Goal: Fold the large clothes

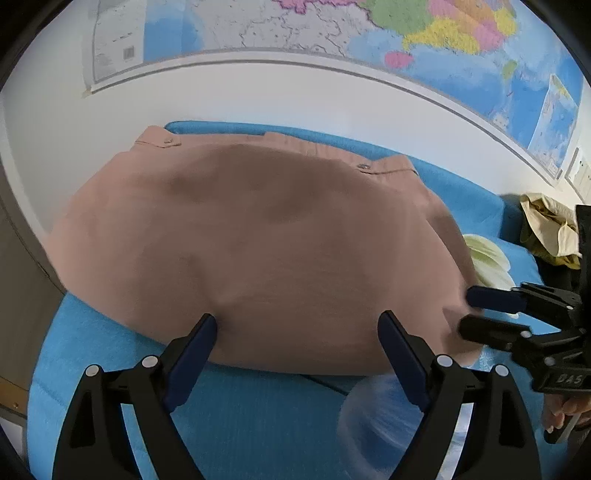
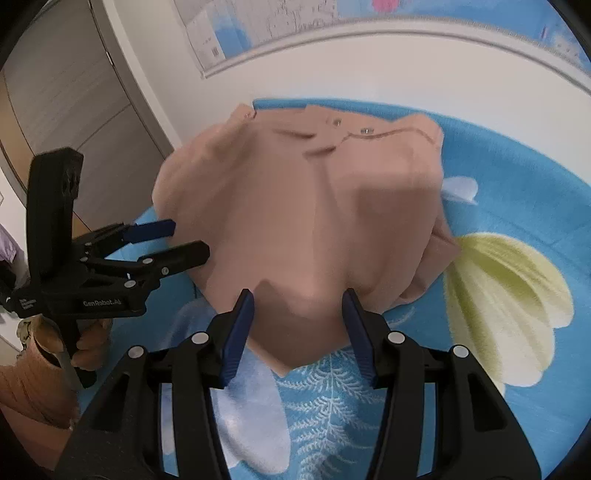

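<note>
A large pink garment (image 1: 258, 243) with snap buttons lies folded on a blue patterned blanket (image 1: 240, 413); it also shows in the right wrist view (image 2: 317, 221). My left gripper (image 1: 299, 321) is open, its jaws wide apart at the garment's near edge, holding nothing; in the right wrist view it (image 2: 184, 240) sits at the garment's left side. My right gripper (image 2: 299, 299) is open, its fingers straddling the garment's near corner; in the left wrist view it (image 1: 469, 314) is at the garment's right edge.
The blue blanket (image 2: 517, 177) carries a pale yellow leaf print (image 2: 506, 295). A wall map (image 1: 369, 33) hangs above the bed. A beige cloth pile (image 1: 550, 225) lies at the far right. A grey wardrobe (image 2: 74, 110) stands at the left.
</note>
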Demonstrator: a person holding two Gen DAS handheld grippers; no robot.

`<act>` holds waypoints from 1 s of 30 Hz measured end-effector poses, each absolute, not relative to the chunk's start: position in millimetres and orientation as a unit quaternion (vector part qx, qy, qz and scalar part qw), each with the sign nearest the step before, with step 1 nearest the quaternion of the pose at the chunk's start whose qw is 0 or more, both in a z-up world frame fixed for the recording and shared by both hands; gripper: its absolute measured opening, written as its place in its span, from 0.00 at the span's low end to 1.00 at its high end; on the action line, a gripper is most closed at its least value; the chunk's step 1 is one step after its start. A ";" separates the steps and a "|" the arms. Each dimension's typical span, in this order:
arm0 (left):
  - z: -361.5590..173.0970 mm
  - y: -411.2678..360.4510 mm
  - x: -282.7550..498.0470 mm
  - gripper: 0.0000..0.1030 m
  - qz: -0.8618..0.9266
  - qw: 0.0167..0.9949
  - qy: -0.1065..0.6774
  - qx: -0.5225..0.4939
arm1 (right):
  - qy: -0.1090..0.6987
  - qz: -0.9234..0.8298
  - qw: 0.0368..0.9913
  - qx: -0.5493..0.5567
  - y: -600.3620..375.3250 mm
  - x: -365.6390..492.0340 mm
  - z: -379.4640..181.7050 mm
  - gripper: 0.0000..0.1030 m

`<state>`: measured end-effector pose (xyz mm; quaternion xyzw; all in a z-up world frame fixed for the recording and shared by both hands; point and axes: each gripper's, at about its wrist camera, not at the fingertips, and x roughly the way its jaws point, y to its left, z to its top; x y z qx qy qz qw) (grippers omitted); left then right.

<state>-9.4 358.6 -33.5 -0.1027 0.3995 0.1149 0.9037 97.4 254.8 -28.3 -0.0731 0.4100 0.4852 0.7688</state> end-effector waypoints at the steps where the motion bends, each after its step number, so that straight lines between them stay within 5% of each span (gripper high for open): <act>1: -32.0 358.2 -10.3 0.83 0.116 0.904 0.397 -0.102 | 0.405 0.485 0.772 -0.070 252.1 96.3 -24.8 0.48; 10: -13.0 338.7 -34.7 0.93 0.149 0.916 0.359 -0.102 | 0.367 0.481 0.794 -0.055 237.9 69.9 -20.1 0.70; 15: -8.3 332.2 -48.6 0.93 0.175 0.914 0.349 -0.109 | 0.344 0.477 0.807 -0.061 233.7 53.5 -24.0 0.91; 30: -1.7 308.5 -76.7 0.93 0.210 0.917 0.324 -0.094 | 0.319 0.465 0.823 -0.071 217.0 19.1 -18.9 0.94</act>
